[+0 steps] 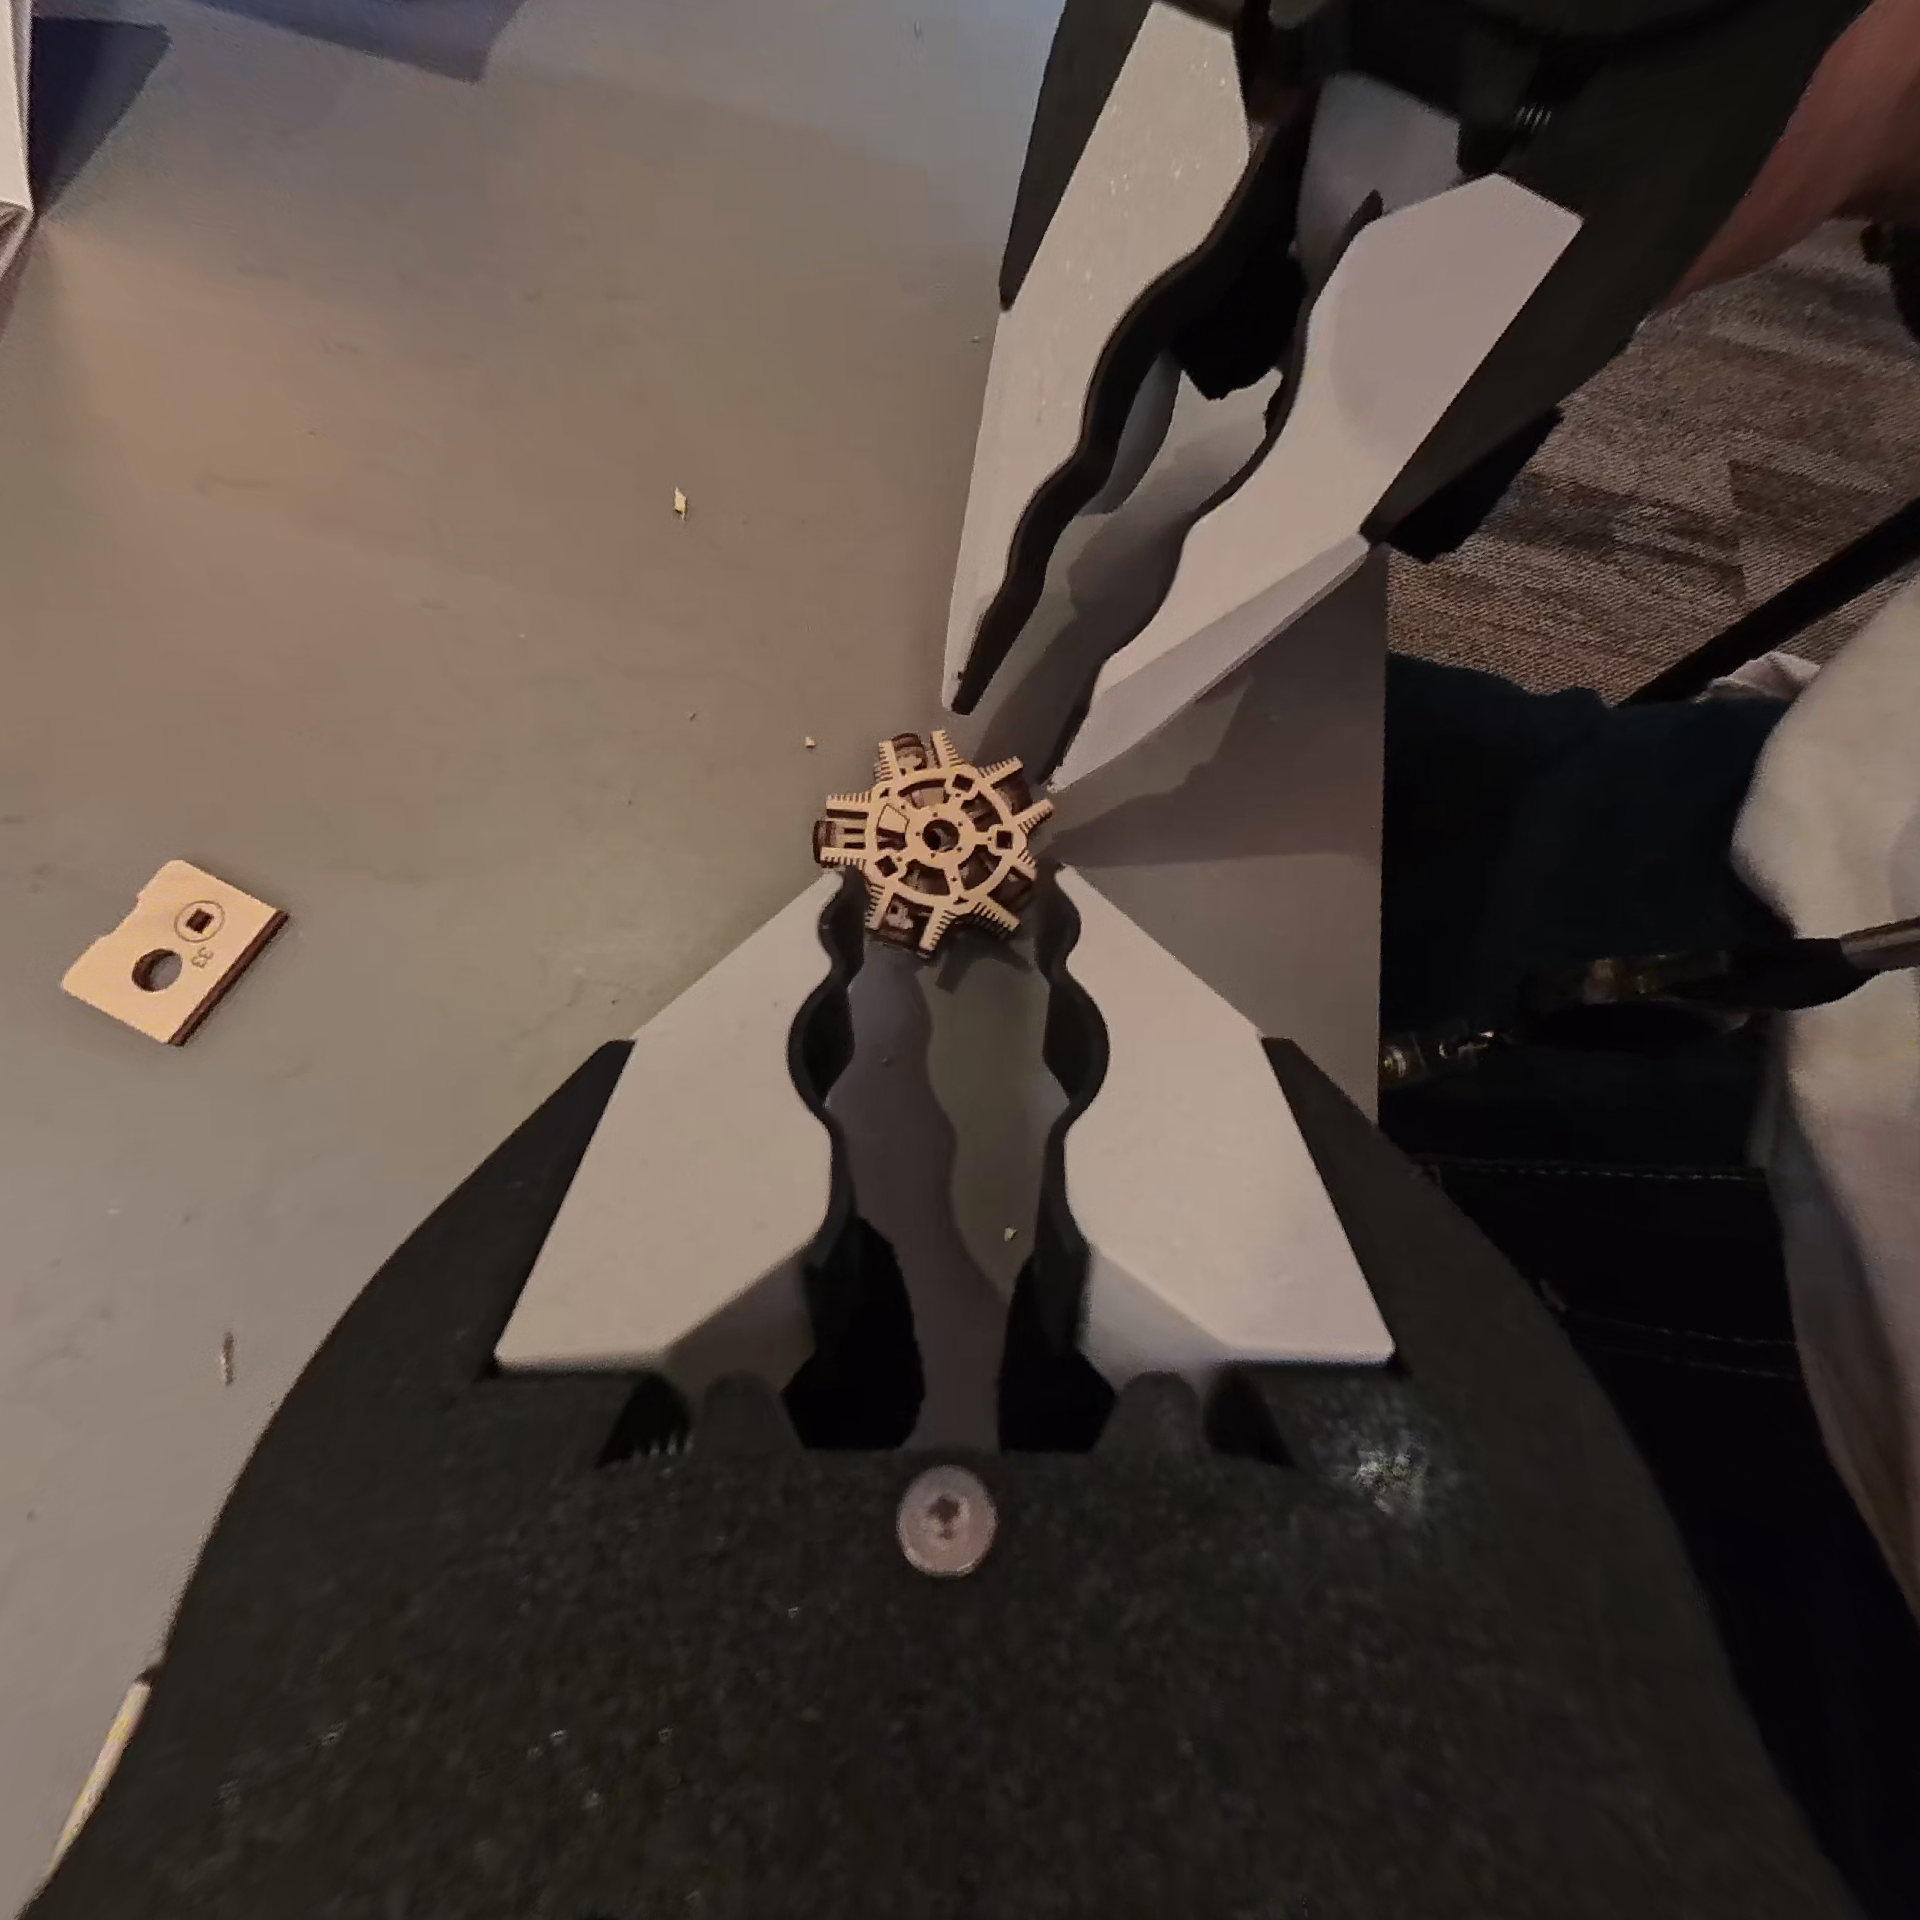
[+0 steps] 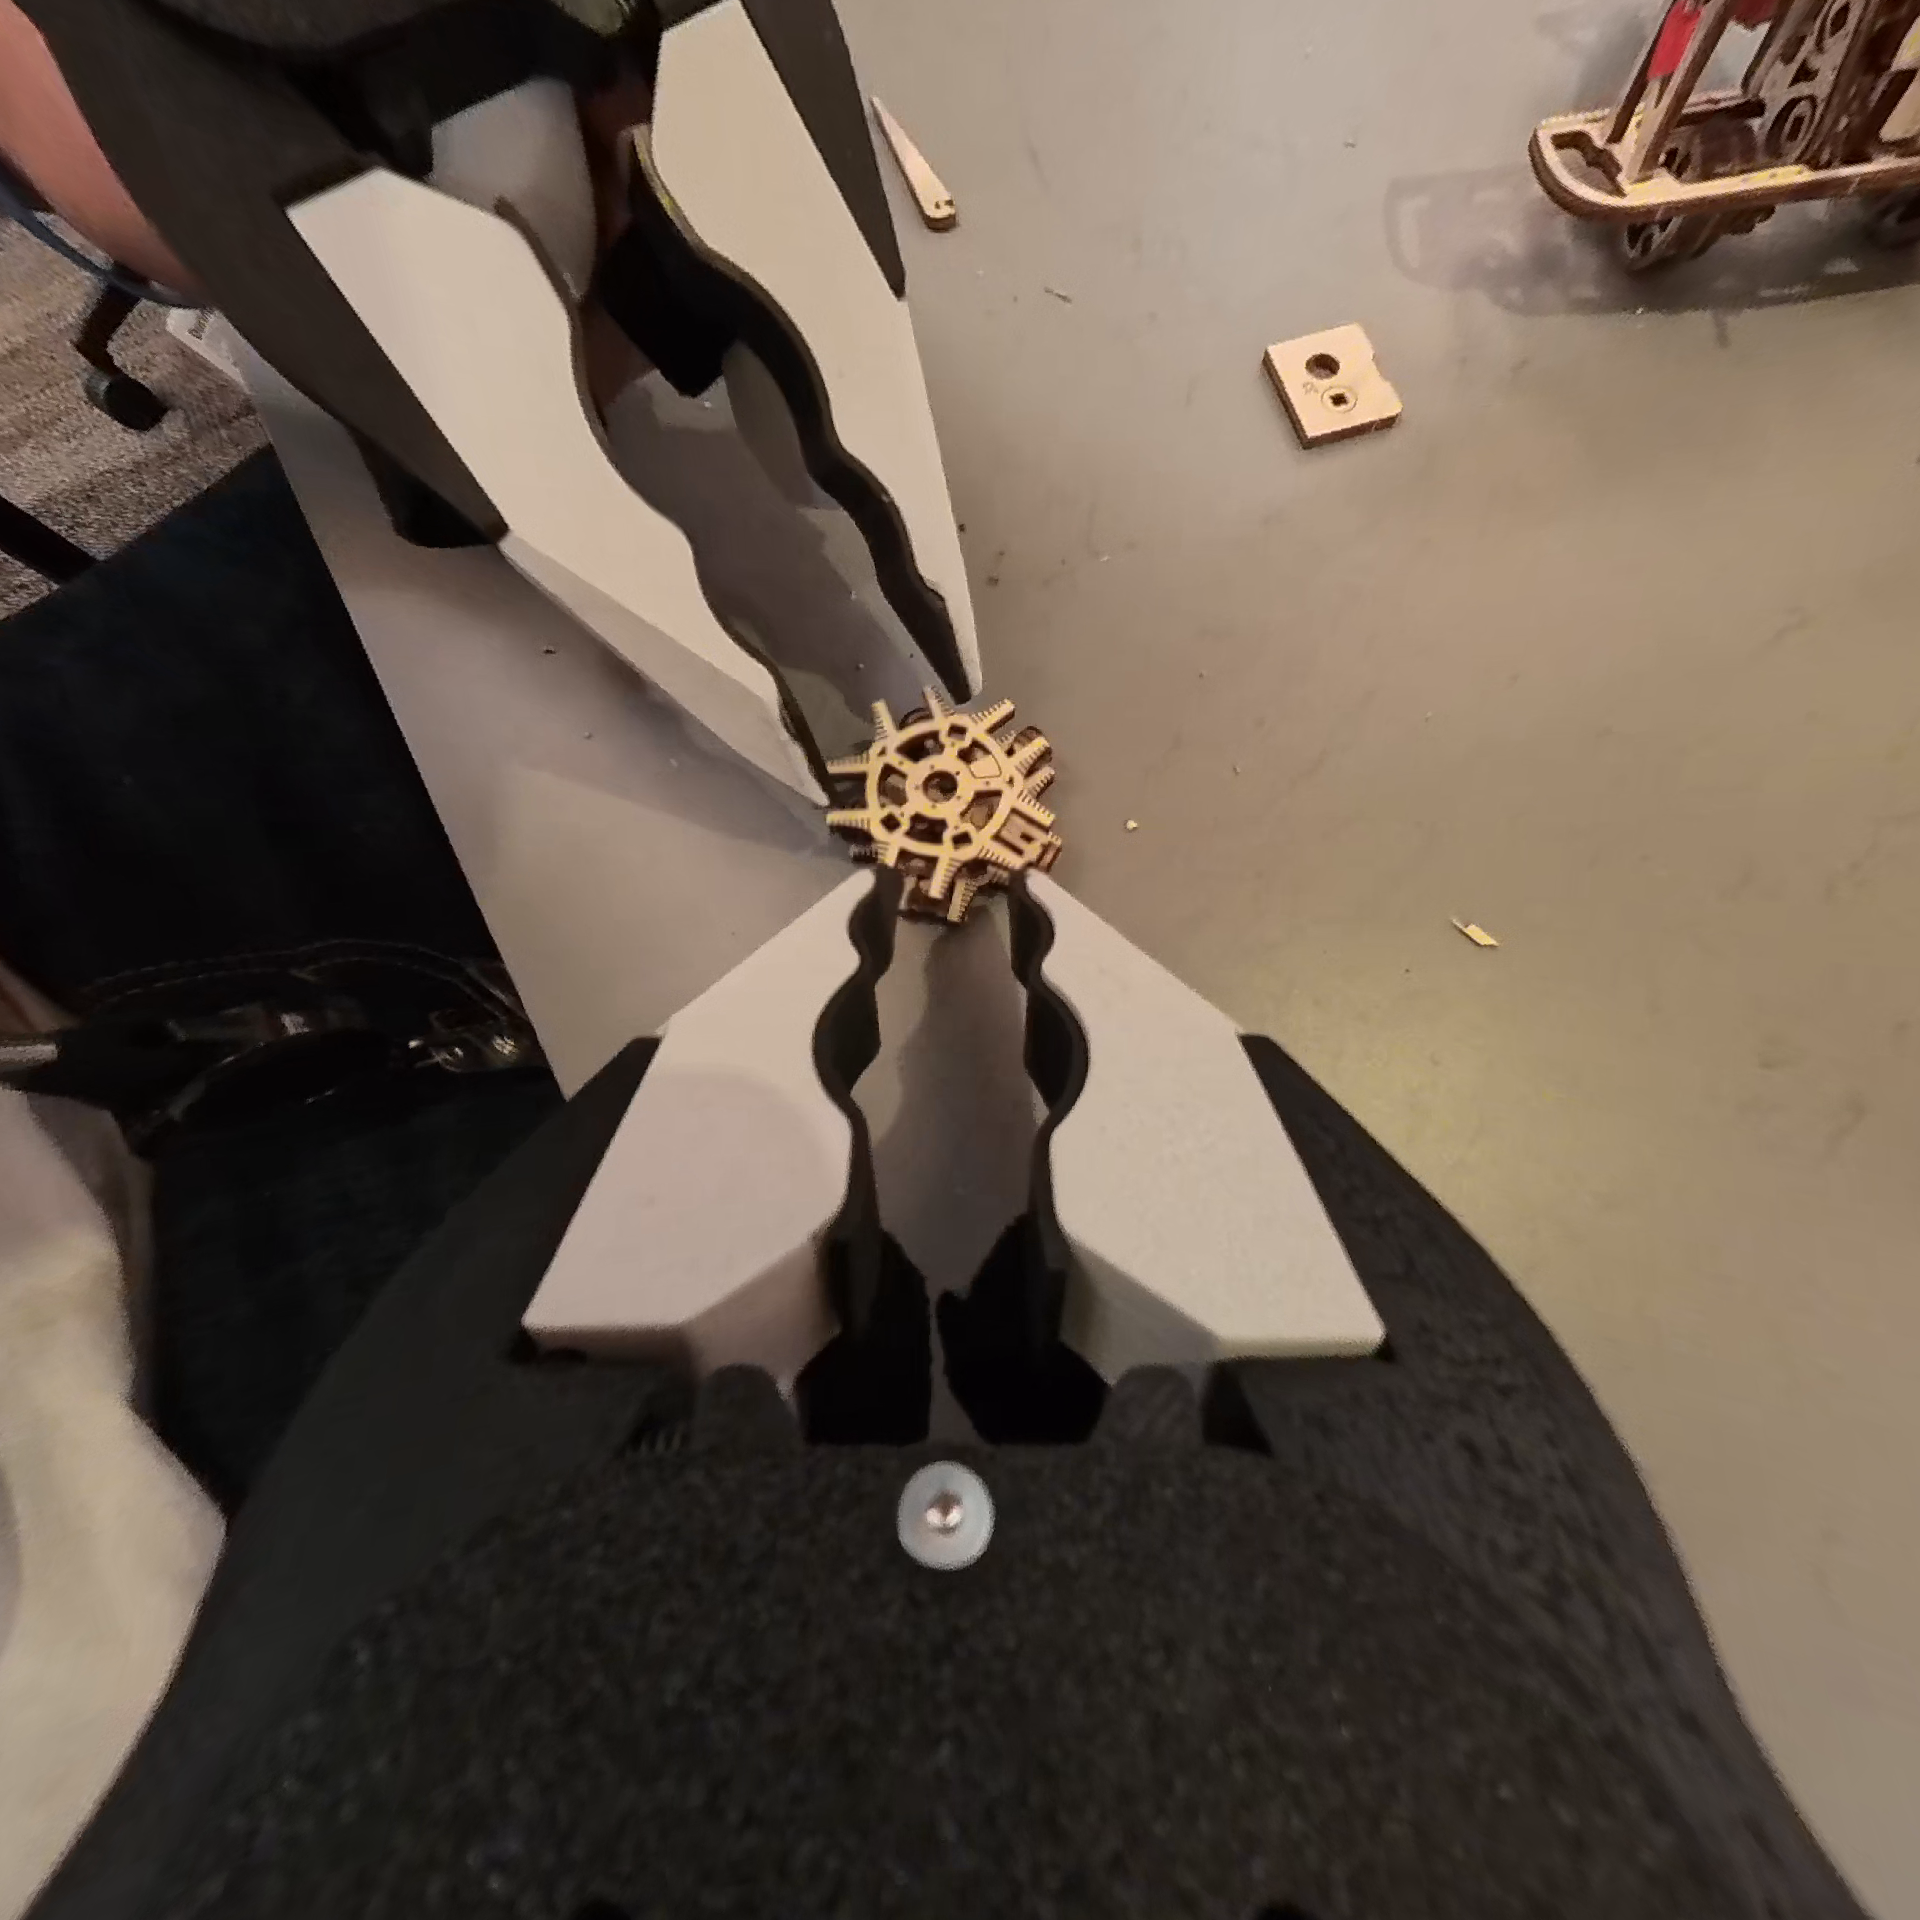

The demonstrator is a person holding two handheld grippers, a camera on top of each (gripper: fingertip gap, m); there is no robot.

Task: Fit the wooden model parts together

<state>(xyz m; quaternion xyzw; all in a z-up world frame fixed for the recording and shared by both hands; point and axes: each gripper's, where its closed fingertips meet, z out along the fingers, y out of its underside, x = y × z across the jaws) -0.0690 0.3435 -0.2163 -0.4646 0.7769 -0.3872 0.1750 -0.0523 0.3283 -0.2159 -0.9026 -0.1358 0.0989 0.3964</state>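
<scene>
My left tool (image 1: 940, 883) grips the small round pale-wood gear assembly with comb-like spokes (image 1: 930, 840) at the tips of its fingers, closed on its near rim just above the grey bench (image 1: 416, 520). My right tool (image 2: 945, 883) closes on the same assembly (image 2: 943, 805) from the opposite side, so both pinch it between them; in each view the other tool's tips meet the far rim. The assembly looks layered, with darker pieces behind the front disc, and I judge the step in hand is pressing these layers home.

To do that well I would keep both grips on the solid rim, not on the thin comb teeth, which look likely to snap, and squeeze evenly, so the disc stays flat and its centre hole stays lined up.

Farther off on the bench lies a flat square plywood plate with one round and one square hole (image 2: 1332, 397), well apart. Beyond it a thin wooden strip (image 2: 914, 171) rests, and a partly built wooden wheeled model (image 2: 1745, 135) stands at the far edge.
</scene>
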